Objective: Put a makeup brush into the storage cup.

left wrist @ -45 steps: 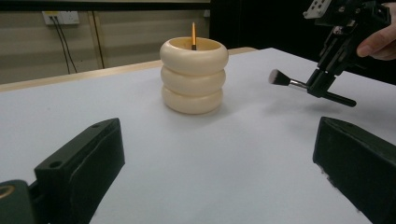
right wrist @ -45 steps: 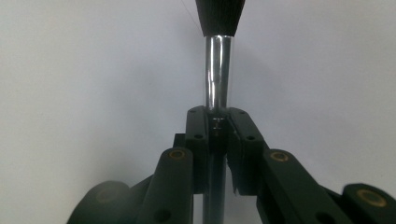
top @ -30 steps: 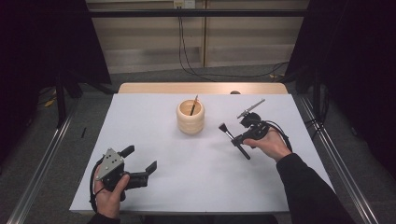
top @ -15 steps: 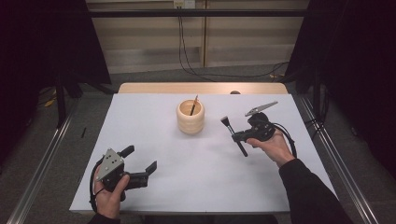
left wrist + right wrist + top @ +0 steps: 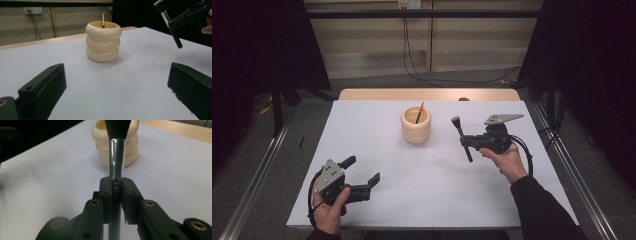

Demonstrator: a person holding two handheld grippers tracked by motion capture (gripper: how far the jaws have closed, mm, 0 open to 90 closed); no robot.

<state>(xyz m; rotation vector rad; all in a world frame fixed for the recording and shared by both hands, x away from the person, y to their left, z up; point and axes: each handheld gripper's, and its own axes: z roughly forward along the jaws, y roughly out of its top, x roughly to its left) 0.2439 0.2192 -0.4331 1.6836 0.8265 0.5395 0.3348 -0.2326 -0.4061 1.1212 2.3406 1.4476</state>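
My right tool [image 5: 468,141] is clamped tight on a makeup brush [image 5: 461,137], jaws closed around the handle just below the silver ferrule, as the right gripper view shows [image 5: 117,157]. I hold it lifted off the white desk [image 5: 422,200], toward the right edge, with the bristle head pointing to the far side and the handle's tail slanting back at me. That grip near the ferrule gives me control of the bristle end, which I judge I will want if the brush is bound for the holder.

The cream ringed holder [image 5: 416,125] stands near the middle of the far edge, well apart from the brush, with a thin pencil-like stick [image 5: 419,112] leaning inside it. Its mouth is open upward, so anything dropped in has to come down roughly upright.

My left tool [image 5: 359,176] rests low near the front-left corner, jaws spread wide and gripping nothing, aimed at the holder, probably ready to steady it.
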